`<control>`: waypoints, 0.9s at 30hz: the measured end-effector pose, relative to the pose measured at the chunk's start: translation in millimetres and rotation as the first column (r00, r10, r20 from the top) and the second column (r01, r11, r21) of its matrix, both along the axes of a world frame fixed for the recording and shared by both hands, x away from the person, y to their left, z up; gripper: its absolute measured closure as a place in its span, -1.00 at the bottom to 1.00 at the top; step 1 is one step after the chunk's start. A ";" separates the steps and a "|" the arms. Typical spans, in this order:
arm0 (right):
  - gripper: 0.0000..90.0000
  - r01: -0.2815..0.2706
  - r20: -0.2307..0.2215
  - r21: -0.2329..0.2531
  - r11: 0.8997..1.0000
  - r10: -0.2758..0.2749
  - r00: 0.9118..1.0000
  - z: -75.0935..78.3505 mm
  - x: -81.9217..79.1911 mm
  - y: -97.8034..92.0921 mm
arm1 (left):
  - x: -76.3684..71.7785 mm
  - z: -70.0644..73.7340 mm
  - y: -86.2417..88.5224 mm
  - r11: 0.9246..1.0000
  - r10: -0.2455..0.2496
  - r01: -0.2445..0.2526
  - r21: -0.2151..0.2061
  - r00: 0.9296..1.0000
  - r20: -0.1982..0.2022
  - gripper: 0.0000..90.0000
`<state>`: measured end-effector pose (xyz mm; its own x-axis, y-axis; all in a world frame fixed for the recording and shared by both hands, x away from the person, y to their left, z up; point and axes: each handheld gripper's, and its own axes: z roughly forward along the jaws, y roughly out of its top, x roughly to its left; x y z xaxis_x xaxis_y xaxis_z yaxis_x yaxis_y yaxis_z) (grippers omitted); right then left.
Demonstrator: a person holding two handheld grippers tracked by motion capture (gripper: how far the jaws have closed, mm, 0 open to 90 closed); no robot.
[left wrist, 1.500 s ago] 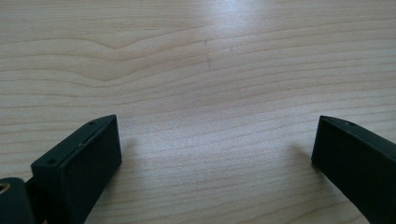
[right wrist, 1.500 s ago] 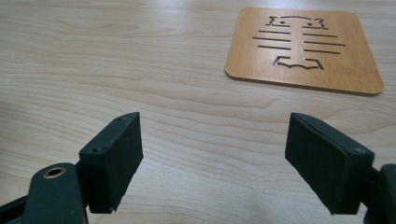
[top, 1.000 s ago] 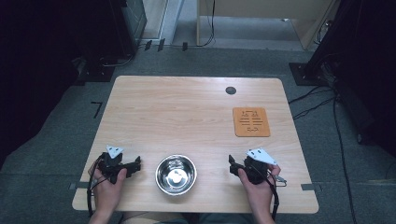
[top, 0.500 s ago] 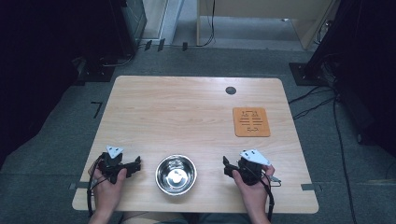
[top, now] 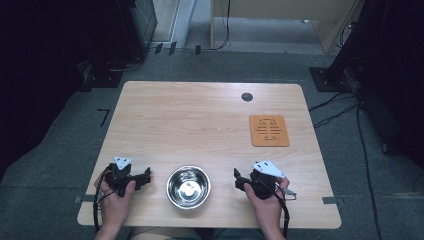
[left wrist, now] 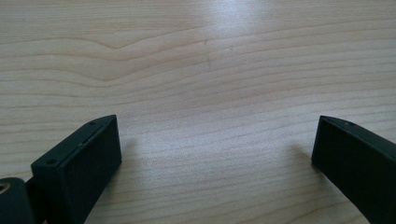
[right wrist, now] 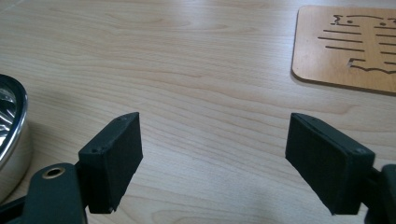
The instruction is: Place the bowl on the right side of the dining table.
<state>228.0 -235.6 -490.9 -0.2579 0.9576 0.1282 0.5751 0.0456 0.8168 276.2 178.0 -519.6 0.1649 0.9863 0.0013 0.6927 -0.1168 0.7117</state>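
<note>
Wooden table (top: 200,120): left gripper (top: 145,177) and right gripper (top: 238,179), both spread, flank bowl (top: 188,187).

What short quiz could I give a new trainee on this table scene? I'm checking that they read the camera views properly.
1. True or false: the bowl holds food.
2. Which gripper is nearer the mat: A left gripper, B right gripper?
3. Fill in: both grippers' jaws stand ____.

Key: 1 false, the bowl looks empty; 2 B; 3 open, with bare table between them.
</note>
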 end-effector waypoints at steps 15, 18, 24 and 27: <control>-0.59 -0.033 0.000 0.035 0.999 0.033 0.999 -1.2 -0.9 12.8 | 0.0 0.0 0.0 1.000 0.000 0.000 0.000 1.000 0.000 -0.97; -0.58 -0.038 0.002 0.039 0.999 0.038 0.999 -1.2 -0.9 14.9 | 0.0 0.0 0.0 1.000 0.000 0.000 0.000 1.000 0.000 -0.97; -0.58 -0.048 0.005 0.041 0.998 0.048 0.999 -2.2 -0.6 20.8 | 0.0 0.0 0.0 1.000 0.000 0.000 0.000 1.000 0.000 -0.97; -0.58 -0.056 0.005 0.036 0.998 0.056 0.998 -3.1 -0.7 24.8 | 0.0 0.0 0.0 1.000 0.000 0.000 0.000 1.000 0.000 -0.97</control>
<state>227.4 -210.7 -494.0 -0.3118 0.9363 0.1616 0.5694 0.0480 0.8207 276.2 178.0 -519.6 0.1652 0.9863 0.0016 0.6927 -0.1172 0.7116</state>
